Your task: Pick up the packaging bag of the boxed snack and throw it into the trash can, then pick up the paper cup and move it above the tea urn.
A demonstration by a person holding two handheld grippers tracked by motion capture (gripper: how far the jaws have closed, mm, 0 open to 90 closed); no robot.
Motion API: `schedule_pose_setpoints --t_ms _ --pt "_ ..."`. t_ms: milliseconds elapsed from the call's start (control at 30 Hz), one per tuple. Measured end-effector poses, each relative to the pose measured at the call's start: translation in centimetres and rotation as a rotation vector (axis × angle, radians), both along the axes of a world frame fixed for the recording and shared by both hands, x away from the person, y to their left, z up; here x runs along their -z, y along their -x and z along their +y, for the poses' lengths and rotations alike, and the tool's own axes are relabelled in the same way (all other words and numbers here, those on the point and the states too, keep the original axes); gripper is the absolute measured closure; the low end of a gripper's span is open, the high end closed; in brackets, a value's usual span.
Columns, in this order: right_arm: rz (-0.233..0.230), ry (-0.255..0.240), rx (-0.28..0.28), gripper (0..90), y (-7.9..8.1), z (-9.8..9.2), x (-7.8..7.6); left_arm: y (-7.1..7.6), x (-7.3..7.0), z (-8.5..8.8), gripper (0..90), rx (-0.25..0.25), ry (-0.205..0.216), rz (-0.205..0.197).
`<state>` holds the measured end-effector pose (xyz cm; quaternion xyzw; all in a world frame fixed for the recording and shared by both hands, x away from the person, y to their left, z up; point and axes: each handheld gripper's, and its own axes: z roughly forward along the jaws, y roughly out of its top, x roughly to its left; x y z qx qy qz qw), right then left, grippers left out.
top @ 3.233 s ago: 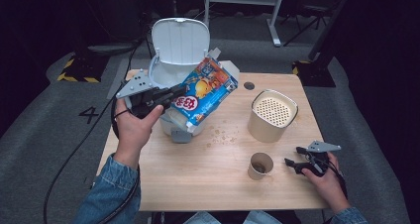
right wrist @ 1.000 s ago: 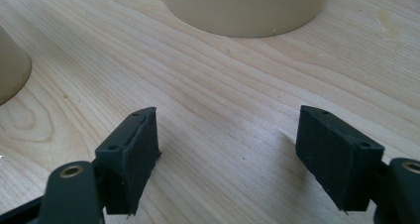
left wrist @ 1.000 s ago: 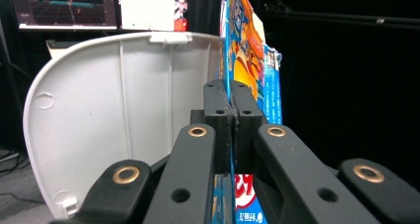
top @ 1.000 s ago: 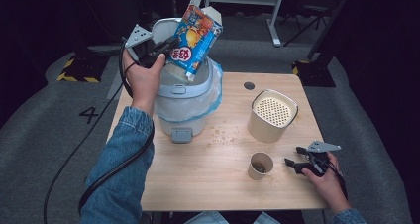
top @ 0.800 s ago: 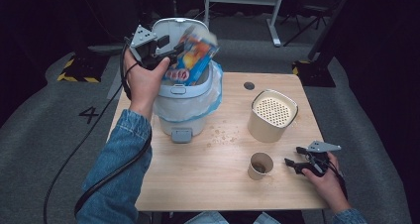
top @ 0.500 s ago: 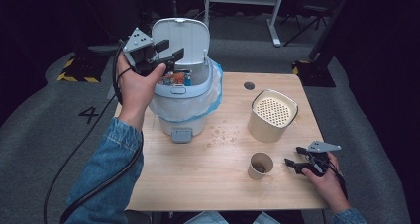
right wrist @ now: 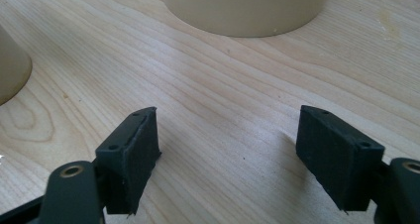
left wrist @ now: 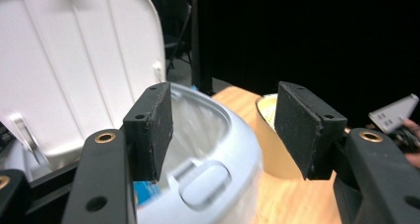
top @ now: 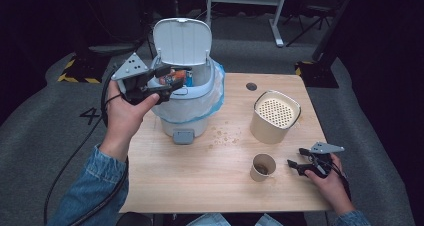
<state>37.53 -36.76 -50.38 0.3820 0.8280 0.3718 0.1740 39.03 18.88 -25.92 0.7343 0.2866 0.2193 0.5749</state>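
Note:
A white bin (top: 189, 113) with a blue liner stands at the table's back left, its lid (top: 182, 40) tipped up. A colourful snack bag (top: 175, 78) lies inside it. My left gripper (top: 184, 77) hovers at the bin's left rim; its jaws have just been opening and stand open with nothing between them. In the left gripper view the left gripper (left wrist: 223, 92) looks across the bin's rim (left wrist: 225, 149). My right gripper (top: 295, 163) rests on the table's right front, open and empty, beside a paper cup (top: 263, 167).
A beige container with a perforated top (top: 275, 117) stands right of the bin and appears ahead of the right gripper (right wrist: 228, 120) as the beige container (right wrist: 242, 8). Crumbs (top: 222, 134) lie on the wooden table (top: 200, 186) in front of the bin.
The left gripper carried the snack bag up over the bin, let it drop inside, and drew back to the left with its jaws open. The right hand stayed still.

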Motion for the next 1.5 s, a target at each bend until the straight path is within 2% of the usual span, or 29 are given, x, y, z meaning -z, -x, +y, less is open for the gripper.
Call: schedule_pose_setpoints --t_ms 200,267,300,333,400,500,533,600,700,733,767,833,867,900,967,1133,1200,1233,1267,1300,1467,1500 --pt "-0.001 0.004 0.004 24.9 0.0 0.0 0.0 1.3 2.7 -0.4 39.0 0.063 -0.017 0.030" --pt "-0.001 0.004 0.007 24.5 0.1 0.0 0.0 1.6 3.8 -0.5 39.0 0.079 -0.032 0.036" --pt "-0.001 0.004 0.010 23.1 0.1 0.0 0.0 1.8 4.3 -0.6 38.7 0.090 -0.054 0.033" --pt "-0.001 0.004 0.010 23.1 0.1 0.0 0.0 1.8 4.3 -0.6 38.7 0.090 -0.054 0.033" --pt "0.002 0.006 0.019 21.9 0.0 0.1 0.0 2.5 5.6 -0.8 38.9 0.104 -0.078 0.033" --pt "0.004 0.010 0.043 19.7 0.1 0.2 0.0 3.0 7.1 -1.1 38.8 0.131 -0.083 0.058" --pt "0.004 0.010 0.043 19.7 0.1 0.2 0.0 3.0 7.1 -1.1 38.8 0.131 -0.083 0.058" --pt "0.005 0.011 0.043 21.8 0.1 0.2 -0.1 3.4 8.7 -1.4 38.8 0.140 -0.107 0.082" --pt "0.015 0.008 0.039 26.8 0.1 0.2 -0.2 3.6 10.2 -1.5 38.7 0.146 -0.114 0.109" --pt "0.015 0.008 0.039 26.8 0.1 0.2 -0.2 3.6 10.2 -1.5 38.4 0.146 -0.114 0.109" --pt "0.012 0.017 0.025 28.5 0.2 0.3 -0.4 3.8 11.2 -1.5 37.9 0.151 -0.109 0.129" --pt "0.017 0.021 0.008 29.1 0.3 0.4 -0.5 4.0 12.2 -1.5 37.8 0.158 -0.061 0.149" --pt "0.018 0.019 0.001 29.9 0.4 0.4 -0.7 3.9 12.7 -1.5 38.2 0.166 -0.060 0.166" --pt "0.018 0.013 -0.004 30.0 0.5 0.5 -0.8 3.8 13.0 -1.5 38.0 0.176 -0.079 0.185" --pt "0.017 0.006 -0.026 30.0 0.8 0.6 -1.2 3.8 13.6 -1.3 38.3 0.157 -0.093 0.189" --pt "0.012 -0.010 -0.061 28.4 1.3 1.0 -1.9 3.8 14.6 -1.4 38.0 0.157 -0.111 0.217" --pt "0.021 -0.047 -0.066 26.1 1.7 1.3 -2.2 3.8 15.5 -1.4 38.1 0.136 -0.155 0.247" --pt "0.033 -0.066 -0.063 25.9 1.8 1.4 -2.2 3.9 15.8 -1.5 38.1 0.120 -0.193 0.249" --pt "0.040 -0.086 -0.063 26.2 1.9 1.5 -2.3 3.9 15.8 -1.5 38.2 0.120 -0.193 0.249" --pt "0.035 -0.094 -0.071 27.0 2.0 1.6 -2.4 4.0 16.4 -1.6 38.5 0.095 -0.243 0.258" --pt "0.021 -0.086 -0.126 26.1 2.6 2.3 -3.0 4.1 17.6 -1.6 39.0 0.104 -0.242 0.292" --pt "0.021 -0.086 -0.126 26.1 2.6 2.3 -3.0 4.0 18.0 -1.7 39.0 0.105 -0.253 0.298"
